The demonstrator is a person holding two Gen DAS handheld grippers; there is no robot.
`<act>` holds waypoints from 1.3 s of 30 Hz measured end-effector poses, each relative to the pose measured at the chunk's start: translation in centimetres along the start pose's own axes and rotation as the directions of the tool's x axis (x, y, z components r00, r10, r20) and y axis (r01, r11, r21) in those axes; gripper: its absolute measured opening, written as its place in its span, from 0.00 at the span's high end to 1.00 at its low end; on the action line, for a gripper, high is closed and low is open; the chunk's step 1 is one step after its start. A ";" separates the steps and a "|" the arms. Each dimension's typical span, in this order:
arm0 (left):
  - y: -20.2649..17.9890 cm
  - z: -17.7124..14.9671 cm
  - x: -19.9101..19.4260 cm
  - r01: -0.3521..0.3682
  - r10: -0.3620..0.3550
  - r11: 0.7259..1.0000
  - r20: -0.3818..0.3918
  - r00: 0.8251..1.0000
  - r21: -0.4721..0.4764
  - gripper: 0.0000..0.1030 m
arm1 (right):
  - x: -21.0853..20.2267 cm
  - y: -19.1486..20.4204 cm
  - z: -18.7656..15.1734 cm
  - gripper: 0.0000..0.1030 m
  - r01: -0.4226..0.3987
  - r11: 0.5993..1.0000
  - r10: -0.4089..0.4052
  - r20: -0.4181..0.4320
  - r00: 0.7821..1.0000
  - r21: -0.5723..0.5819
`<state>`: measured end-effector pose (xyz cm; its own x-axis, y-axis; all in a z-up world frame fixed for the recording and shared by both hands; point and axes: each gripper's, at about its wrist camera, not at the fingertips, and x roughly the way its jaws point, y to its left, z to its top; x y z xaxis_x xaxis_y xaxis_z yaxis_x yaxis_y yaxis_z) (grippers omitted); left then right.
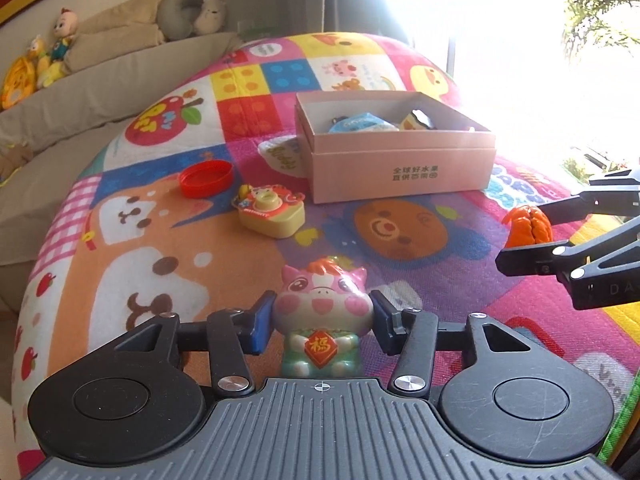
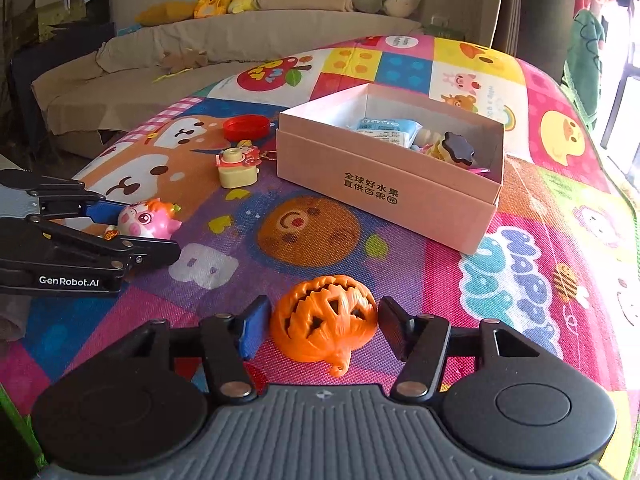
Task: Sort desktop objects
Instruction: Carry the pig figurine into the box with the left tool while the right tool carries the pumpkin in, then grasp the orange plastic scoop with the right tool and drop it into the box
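Grasping step: my left gripper (image 1: 323, 322) brackets the pink glossy pig figurine (image 1: 323, 312), my right gripper (image 2: 323, 330) the orange plastic pumpkin (image 2: 324, 318), both open. Next, squeeze, then carry to the far pink cardboard box (image 2: 384, 192).

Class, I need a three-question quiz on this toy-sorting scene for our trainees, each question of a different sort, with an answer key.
1. True or false: the red lid lies inside the pink box.
2. Which toy sits between the fingers of the right gripper? A) pig figurine B) orange pumpkin C) toy camera
3. Fill in: the left gripper brackets the ______ figurine.

Key
1. False; it lies on the play mat, left of the box.
2. B
3. pig
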<state>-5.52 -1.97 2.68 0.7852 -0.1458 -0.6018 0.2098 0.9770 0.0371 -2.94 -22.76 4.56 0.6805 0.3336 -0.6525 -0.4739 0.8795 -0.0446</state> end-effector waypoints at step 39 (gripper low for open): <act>3.2 2.2 2.5 -0.077 0.079 0.997 0.086 0.993 -0.028 0.06 | 3.3 -1.6 6.5 0.40 -0.035 0.999 0.036 0.053 0.998 -0.013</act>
<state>-1.63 0.41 3.03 0.8465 -0.0810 -0.5261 0.1326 0.9893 0.0611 3.71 -20.86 7.38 0.6919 0.3823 -0.6125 -0.5048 0.8627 -0.0317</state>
